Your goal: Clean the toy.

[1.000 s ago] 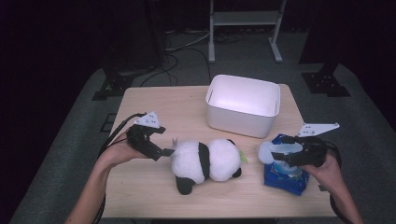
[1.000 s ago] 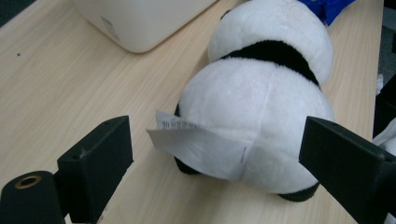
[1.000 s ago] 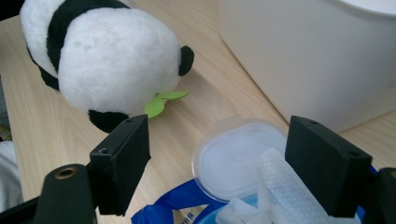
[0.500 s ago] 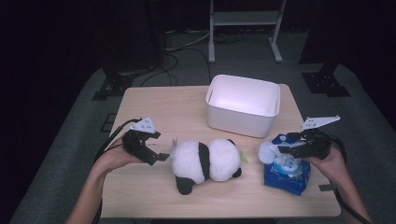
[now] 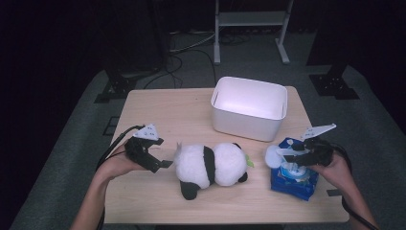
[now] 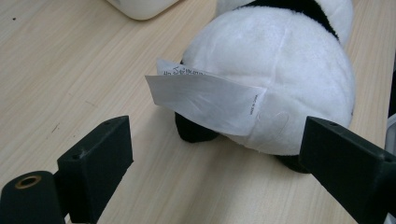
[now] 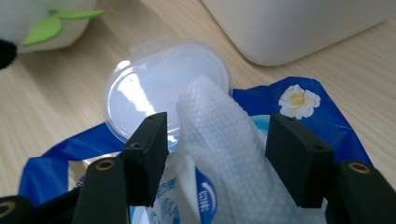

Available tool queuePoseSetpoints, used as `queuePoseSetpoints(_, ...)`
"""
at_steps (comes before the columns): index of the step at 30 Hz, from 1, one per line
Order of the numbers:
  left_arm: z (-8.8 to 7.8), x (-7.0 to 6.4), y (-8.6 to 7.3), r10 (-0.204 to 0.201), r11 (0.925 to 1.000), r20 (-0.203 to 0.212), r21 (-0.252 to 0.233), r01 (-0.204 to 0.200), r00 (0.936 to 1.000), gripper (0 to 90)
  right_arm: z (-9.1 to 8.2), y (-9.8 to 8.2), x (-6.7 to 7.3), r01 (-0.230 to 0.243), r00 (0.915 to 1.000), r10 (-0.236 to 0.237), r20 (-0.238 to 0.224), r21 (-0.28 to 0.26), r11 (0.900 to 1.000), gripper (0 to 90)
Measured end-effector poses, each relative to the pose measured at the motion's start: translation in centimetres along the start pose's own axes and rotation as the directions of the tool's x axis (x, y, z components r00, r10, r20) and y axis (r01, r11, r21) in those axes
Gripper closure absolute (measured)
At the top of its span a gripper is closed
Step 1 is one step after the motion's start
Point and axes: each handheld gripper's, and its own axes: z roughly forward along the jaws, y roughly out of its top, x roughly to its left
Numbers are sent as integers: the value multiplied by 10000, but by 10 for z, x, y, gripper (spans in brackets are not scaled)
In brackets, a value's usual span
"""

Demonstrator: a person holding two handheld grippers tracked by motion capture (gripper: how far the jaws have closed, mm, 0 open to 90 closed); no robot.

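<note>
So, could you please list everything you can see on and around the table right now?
Table: one, light wood, centre of the high view.
Tub: one, white, far right part of the table.
Toy panda: one, black and white with a green leaf, lying on its side near the front edge; a white paper tag sticks out of its rear.
Wipes pack: one, blue, front right, clear lid flipped open, a white wipe sticking up.
Metal stand: one, pale, on the floor behind the table.
Left gripper: black, jaws open, just left of the panda.
Right gripper: black, jaws just been closing either side of the wipe, not clearly pressing it.
</note>
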Motion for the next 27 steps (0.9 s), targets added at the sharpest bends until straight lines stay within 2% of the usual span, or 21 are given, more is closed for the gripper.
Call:
queuePoseSetpoints(3,2,-1,-2,-1,10000,36,-26,1,10000,84,1,0,2,149,9995,-149,268,-6,9999,455)
queuePoseSetpoints(5,5,-2,-3,-50,10000,17,-41,50,10000,84,1,-1,5,456,9972,-457,587,20,9990,508)
queuePoseSetpoints(8,8,-2,-5,-76,9997,91,-224,78,9999,84,2,-1,9,798,9937,-808,778,164,9967,600)
queuePoseSetpoints(11,11,-3,-7,-122,9995,175,-304,128,9998,84,3,-2,12,1007,9915,-1027,793,283,9945,695)
queuePoseSetpoints(15,15,-5,-8,-92,9992,284,-378,102,9996,84,2,-1,14,1078,9912,-1095,745,267,9938,833)
queuePoseSetpoints(19,20,-5,-9,-123,9985,361,-520,142,9993,84,-1,0,14,987,9929,-1004,633,300,9947,860)
queuePoseSetpoints(27,26,-7,-13,-140,9984,465,-533,165,9988,84,-10,3,15,814,9962,-809,328,-128,9966,877)
